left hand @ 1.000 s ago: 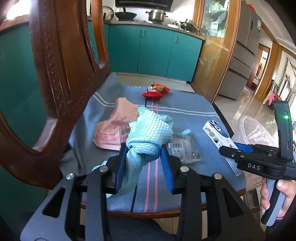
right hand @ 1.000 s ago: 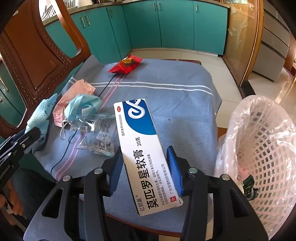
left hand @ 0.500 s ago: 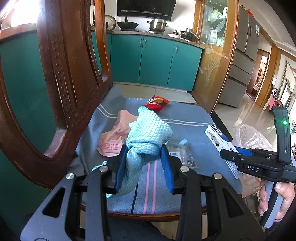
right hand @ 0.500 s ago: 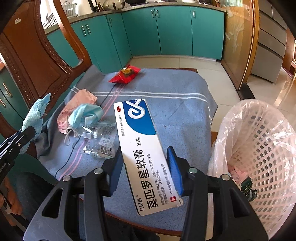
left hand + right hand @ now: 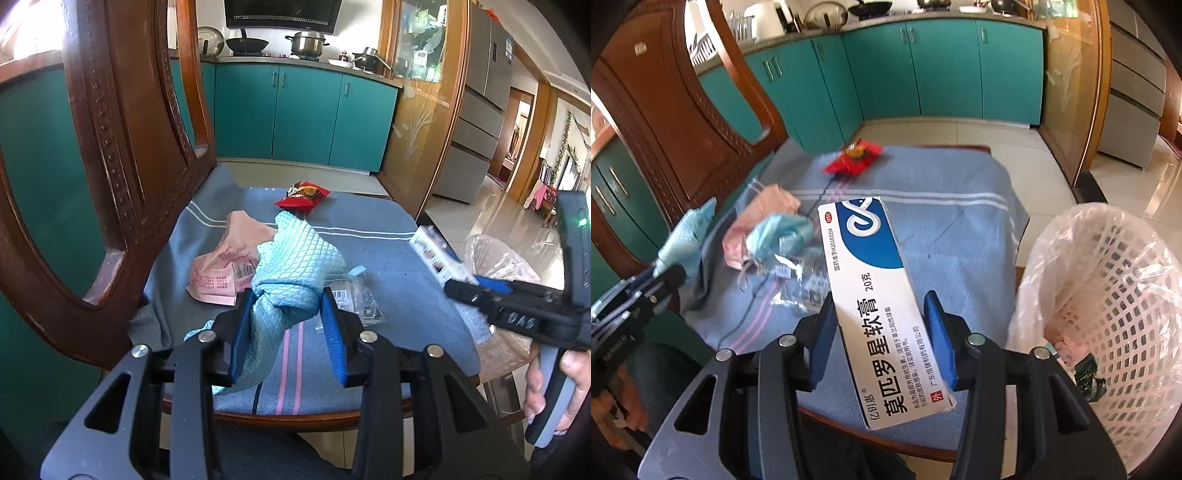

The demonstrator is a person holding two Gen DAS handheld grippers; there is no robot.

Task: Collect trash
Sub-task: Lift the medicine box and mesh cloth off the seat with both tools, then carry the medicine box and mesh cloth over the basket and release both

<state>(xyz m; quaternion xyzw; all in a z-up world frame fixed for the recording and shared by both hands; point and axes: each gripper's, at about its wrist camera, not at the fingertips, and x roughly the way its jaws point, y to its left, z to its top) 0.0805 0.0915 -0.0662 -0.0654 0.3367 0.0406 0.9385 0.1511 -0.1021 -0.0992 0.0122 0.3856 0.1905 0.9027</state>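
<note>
We grip the box (image 5: 875,302) in our right gripper (image 5: 881,332), cloth (image 5: 291,273) clamped in the left gripper (image 5: 286,325); swing right, release squarely over the basket (image 5: 1108,295).

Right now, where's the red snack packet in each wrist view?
Left wrist: red snack packet lies at upper centre, on the far part of the blue cloth, beyond the cloth rag in the left gripper.
Right wrist: red snack packet lies upper centre-left, beyond the ointment box in the right gripper.
Shared landmark: the pink bag.
</note>
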